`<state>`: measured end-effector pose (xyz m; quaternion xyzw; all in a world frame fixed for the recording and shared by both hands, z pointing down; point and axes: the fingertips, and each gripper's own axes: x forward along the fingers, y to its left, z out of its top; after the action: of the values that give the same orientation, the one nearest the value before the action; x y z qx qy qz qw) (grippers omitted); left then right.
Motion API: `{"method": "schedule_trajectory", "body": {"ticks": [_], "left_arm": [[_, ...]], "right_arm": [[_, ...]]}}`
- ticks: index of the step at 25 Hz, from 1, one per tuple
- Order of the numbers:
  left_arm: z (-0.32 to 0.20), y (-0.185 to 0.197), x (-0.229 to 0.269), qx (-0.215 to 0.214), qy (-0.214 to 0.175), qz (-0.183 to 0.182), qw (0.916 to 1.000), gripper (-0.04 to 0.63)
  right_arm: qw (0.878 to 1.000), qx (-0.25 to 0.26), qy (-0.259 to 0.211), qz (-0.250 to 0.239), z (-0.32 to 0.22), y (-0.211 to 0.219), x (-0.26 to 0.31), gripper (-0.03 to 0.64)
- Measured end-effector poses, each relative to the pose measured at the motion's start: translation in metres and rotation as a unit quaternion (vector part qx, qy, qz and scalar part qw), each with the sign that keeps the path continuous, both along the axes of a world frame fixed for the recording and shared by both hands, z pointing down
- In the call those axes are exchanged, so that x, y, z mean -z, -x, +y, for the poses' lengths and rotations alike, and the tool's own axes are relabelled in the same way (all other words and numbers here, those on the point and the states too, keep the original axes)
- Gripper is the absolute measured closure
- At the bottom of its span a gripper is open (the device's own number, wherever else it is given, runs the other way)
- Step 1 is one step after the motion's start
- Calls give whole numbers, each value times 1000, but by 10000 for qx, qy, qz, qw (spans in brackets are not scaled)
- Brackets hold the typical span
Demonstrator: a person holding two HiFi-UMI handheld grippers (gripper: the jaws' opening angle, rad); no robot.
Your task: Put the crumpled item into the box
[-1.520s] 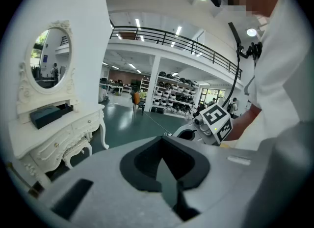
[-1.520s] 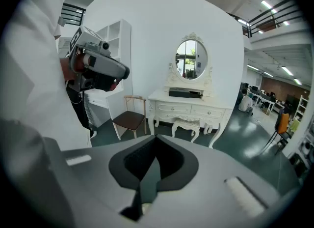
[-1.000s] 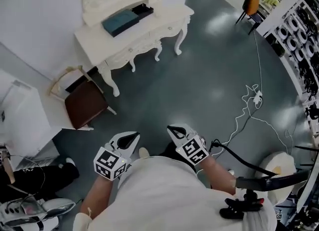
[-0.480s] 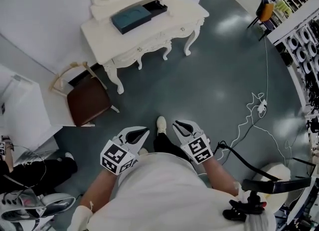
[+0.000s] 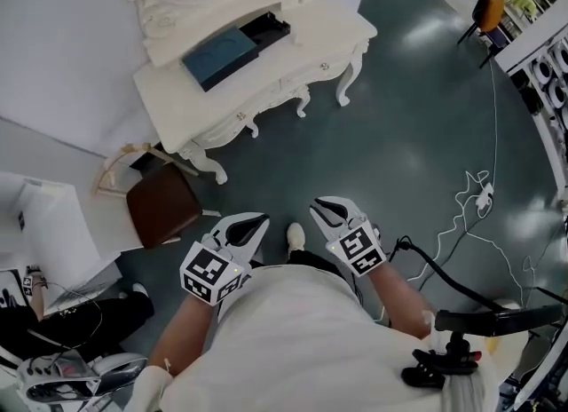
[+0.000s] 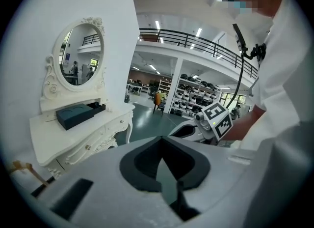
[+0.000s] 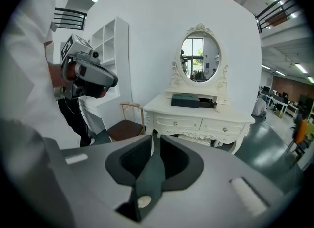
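Note:
A dark teal box (image 5: 216, 53) lies open on the white dressing table (image 5: 330, 39), with a black tray part at its right end. It also shows in the left gripper view as the box (image 6: 77, 115) and in the right gripper view as the box (image 7: 192, 101). No crumpled item shows in any view. My left gripper (image 5: 257, 220) and right gripper (image 5: 318, 206) hang side by side over the floor, well short of the table. The left gripper (image 6: 161, 142) has its tips together and holds nothing. The right gripper (image 7: 153, 137) is opening, with a thin slit at its tips and nothing between them.
A chair with a brown seat (image 5: 162, 206) stands left of the table, beside a white shelf unit (image 5: 53, 224). An oval mirror (image 7: 198, 59) tops the table. A white cable (image 5: 470, 210) trails over the grey floor at right. My shoe (image 5: 295, 236) shows between the grippers.
The table and chair have slid down and nearer in the head view as the person stepped towards them. Both grippers sit slightly higher in the picture, still side by side.

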<state>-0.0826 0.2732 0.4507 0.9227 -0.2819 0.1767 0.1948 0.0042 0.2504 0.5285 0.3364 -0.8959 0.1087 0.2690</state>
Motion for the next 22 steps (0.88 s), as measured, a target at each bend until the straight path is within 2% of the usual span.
{"method": "schedule_trajectory", "body": {"ticks": [5, 12, 17, 22], "left_arm": [[-34, -22, -4, -30, 108, -22, 9999, 592], [-112, -7, -12, 124, 258, 36, 9996, 592], [-180, 5, -16, -52, 204, 117, 9997, 592], [-253, 11, -2, -508, 41, 217, 9985, 592]], "right_arm": [[9999, -55, 138, -66, -40, -20, -13, 563], [9999, 14, 160, -1, -122, -10, -20, 566], [9998, -130, 113, 45, -182, 4, -14, 571], [9990, -380, 3, 222, -249, 15, -4, 571]]}}
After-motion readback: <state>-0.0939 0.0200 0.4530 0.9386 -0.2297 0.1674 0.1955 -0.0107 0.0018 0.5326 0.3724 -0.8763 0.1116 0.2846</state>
